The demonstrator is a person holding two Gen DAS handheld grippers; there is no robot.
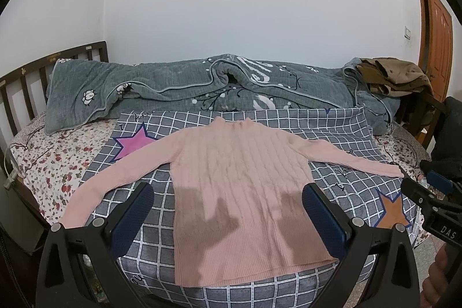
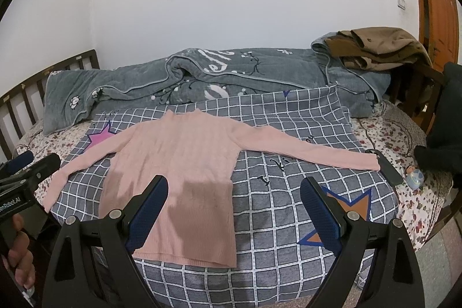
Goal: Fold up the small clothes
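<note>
Pink ribbed knit sweater (image 1: 242, 186) is lying flat, sleeves spread for folding, near the bed's front edge; both grippers' jaws gaping wide, gripping nothing

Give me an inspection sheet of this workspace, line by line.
Surface: checked cloth over a floral sheet.
Job's things: pink sweater lying flat, sleeves spread, unfolded.
Clutter: grey quilt, brown clothes, small toy.
Grippers: left gripper and right gripper open, holding nothing.
Cables: white cord at the bed's edge.
Surroundings: white wall, wooden door, headboard.
</note>
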